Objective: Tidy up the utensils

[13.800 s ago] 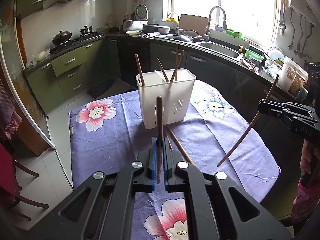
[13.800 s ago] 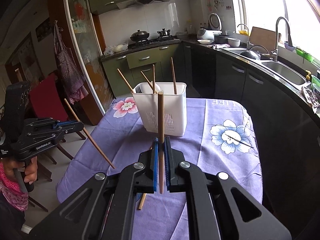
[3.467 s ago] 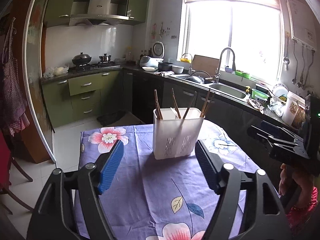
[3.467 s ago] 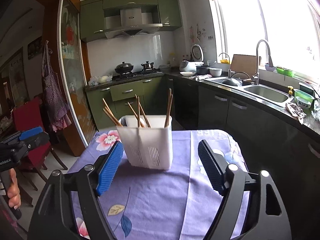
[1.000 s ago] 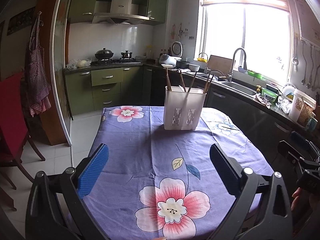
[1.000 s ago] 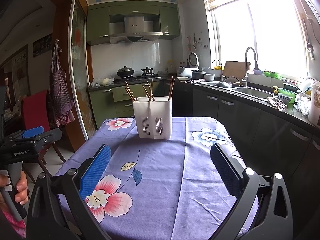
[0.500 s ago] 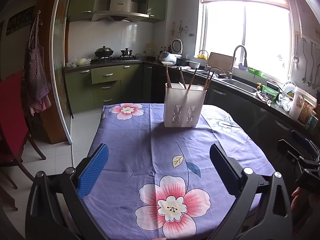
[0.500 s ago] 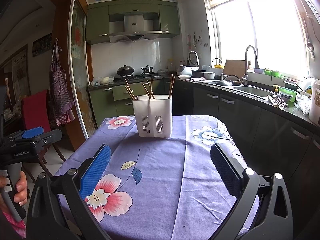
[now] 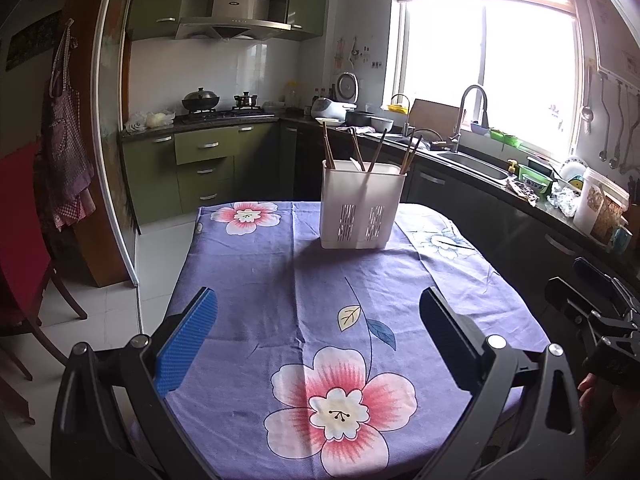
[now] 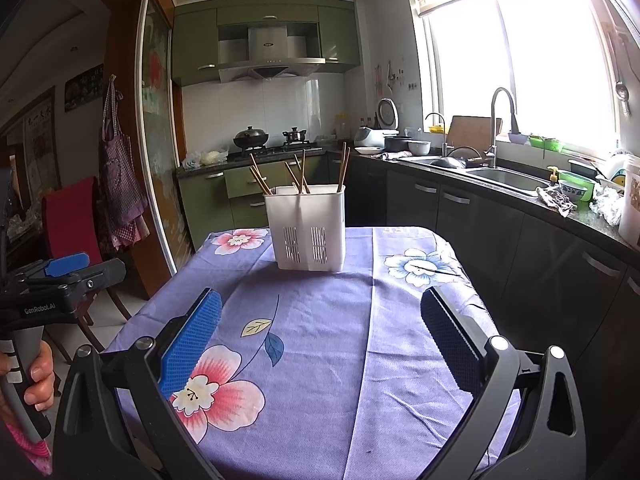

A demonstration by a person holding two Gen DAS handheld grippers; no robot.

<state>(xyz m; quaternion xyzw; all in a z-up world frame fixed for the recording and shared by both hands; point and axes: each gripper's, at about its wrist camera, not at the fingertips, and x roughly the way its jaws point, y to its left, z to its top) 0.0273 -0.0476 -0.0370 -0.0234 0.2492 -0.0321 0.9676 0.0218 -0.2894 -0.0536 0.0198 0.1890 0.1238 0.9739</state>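
green-cabinet kitchen: on the purple floral tablecloth (image 9: 256,280) a white utensil holder (image 9: 362,206) stands upright at the far end, chopsticks (image 10: 300,176) inside. left gripper (image 9: 318,316) and right gripper (image 10: 320,314) hover near the table's front edge, jaws spread wide, empty.

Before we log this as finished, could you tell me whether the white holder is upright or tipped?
Upright: the white slotted plastic holder stands flat on the purple floral tablecloth, wooden chopsticks sticking out above.

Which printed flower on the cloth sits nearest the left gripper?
The big pink flower between the open left gripper fingers; the other pink and blue ones lie far beside the holder.
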